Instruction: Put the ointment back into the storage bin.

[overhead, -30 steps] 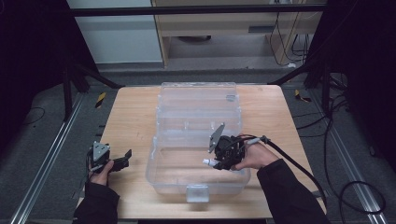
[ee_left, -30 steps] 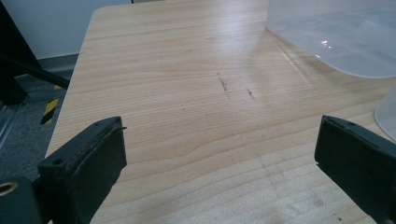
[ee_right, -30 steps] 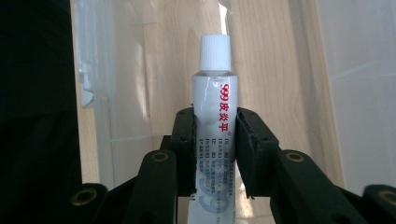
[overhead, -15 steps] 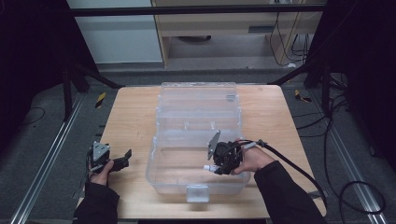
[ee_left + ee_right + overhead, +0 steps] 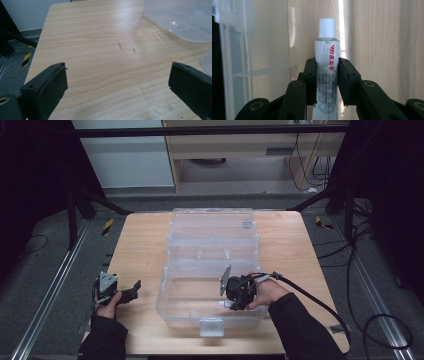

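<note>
We see the clear plastic box (image 5: 210, 270) filling the middle of the tabletop (image 5: 137, 250), with bare wood on both sides. Inside its near half, our right gripper (image 5: 223, 303) is clamped on a white ointment tube (image 5: 325, 57), cap jutting beyond the pads. Our left gripper (image 5: 132, 287) rests wide open, holding nothing, near the tabletop's left edge.

White tube (image 5: 326, 72) – red print; clear box (image 5: 210, 250); pale wood-grain table (image 5: 140, 250); black fingers (image 5: 310, 80).
</note>
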{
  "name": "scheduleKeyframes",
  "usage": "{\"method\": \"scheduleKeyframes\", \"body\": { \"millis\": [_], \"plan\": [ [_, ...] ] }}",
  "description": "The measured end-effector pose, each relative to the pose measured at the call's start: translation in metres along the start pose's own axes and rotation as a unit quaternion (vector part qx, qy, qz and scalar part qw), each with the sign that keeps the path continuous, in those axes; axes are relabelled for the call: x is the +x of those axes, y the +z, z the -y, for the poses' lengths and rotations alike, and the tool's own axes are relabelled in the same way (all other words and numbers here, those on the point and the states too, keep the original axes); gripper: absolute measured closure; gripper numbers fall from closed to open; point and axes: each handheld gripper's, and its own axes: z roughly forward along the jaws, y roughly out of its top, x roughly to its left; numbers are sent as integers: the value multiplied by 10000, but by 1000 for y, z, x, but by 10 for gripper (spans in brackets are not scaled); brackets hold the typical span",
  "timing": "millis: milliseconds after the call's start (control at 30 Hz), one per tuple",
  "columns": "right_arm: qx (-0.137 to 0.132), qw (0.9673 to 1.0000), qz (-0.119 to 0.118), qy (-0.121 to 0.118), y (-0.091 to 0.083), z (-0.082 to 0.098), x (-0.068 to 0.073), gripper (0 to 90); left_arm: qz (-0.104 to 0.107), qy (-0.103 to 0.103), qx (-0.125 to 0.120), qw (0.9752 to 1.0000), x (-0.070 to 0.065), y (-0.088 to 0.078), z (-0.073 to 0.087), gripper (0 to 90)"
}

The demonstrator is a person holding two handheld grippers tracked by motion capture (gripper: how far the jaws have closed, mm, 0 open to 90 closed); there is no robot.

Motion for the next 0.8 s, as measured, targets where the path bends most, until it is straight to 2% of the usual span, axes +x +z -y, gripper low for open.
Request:
{"method": "scheduleKeyframes", "body": {
  "millis": [467, 500, 600, 633, 667, 800],
  "plan": [
    [236, 9996, -58, -105, 18, -2, -4, 697, 1, -12, -2, 10000, 0, 0, 0, 15],
    [287, 9996, -41, -14, 18, -3, -2, 698, 0, -11, -2, 10000, 0, 0, 0, 16],
    [280, 9995, -83, -106, 20, -2, -3, 697, -1, -7, -2, 10000, 0, 0, 0, 15],
    [270, 9996, -62, -22, 22, -2, -2, 697, 1, -7, -2, 10000, 0, 0, 0, 16],
    [268, 9996, -74, -77, 22, -2, -3, 698, 0, -8, -2, 10000, 0, 0, 0, 15],
    [337, 9994, -91, -48, 25, -2, -2, 696, 0, -6, -2, 10000, 0, 0, 0, 16]
  ]
}}
